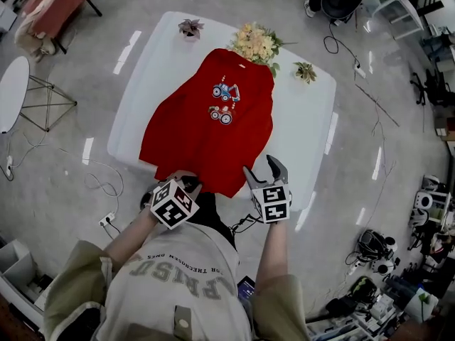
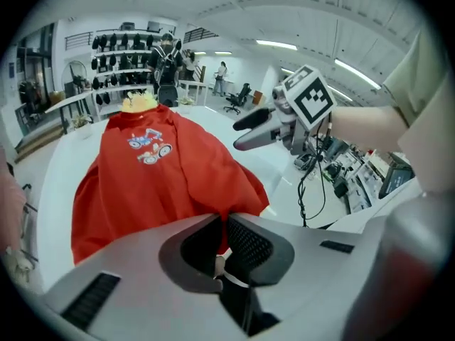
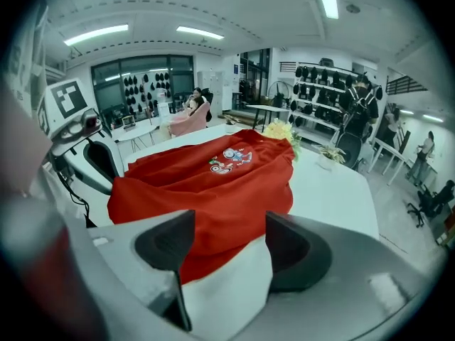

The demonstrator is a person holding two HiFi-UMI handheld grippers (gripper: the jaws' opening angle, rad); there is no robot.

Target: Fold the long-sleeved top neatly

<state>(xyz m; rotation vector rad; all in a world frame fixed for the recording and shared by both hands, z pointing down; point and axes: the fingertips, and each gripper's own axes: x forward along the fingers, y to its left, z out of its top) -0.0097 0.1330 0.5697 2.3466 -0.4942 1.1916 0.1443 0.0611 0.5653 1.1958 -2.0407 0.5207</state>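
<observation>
A red long-sleeved top (image 1: 206,119) with a small vehicle print lies spread on the white table (image 1: 306,119), its hem hanging over the near edge. My left gripper (image 1: 186,183) is at the hem's near left part. In the left gripper view its jaws (image 2: 222,222) are pressed together on a fold of the red top (image 2: 156,176). My right gripper (image 1: 263,168) stands open at the hem's right corner. In the right gripper view the red top (image 3: 213,183) lies between and beyond the spread jaws (image 3: 227,226), untouched by the pads. The sleeves are hidden.
A bunch of pale flowers (image 1: 257,42) and two small potted plants (image 1: 190,27) (image 1: 306,71) stand at the table's far edge. A round white side table (image 1: 13,91) is at the left. Cables (image 1: 99,183) trail on the floor around the table.
</observation>
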